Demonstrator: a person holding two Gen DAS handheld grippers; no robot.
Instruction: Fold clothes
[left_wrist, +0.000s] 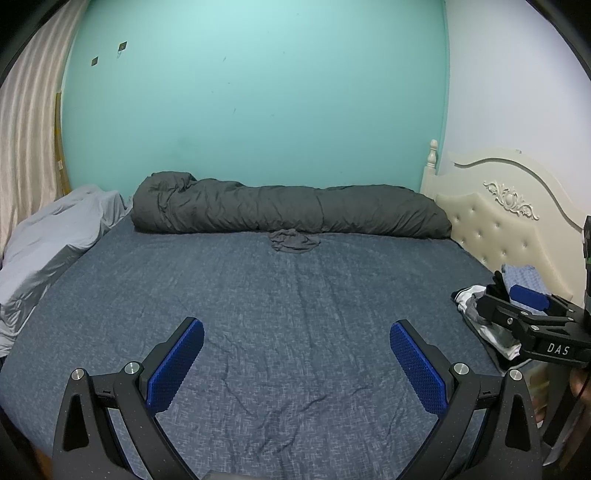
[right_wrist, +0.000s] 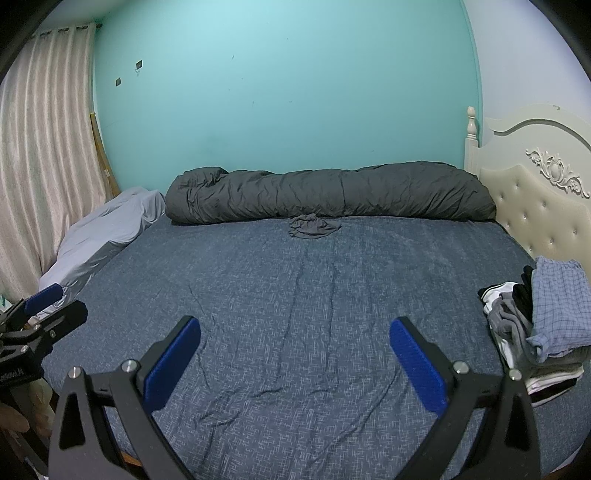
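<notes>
My left gripper (left_wrist: 297, 343) and right gripper (right_wrist: 295, 341) hang spread and empty over the bedsheet (right_wrist: 295, 295); clothes pile (right_wrist: 535, 325) at three o'clock.

a crumpled dark grey garment (right_wrist: 313, 225) lies bunched at the far middle of the bed, touching the rolled duvet. a loose pile of clothes (right_wrist: 539, 325), blue checked piece on top, sits by the headboard.
</notes>
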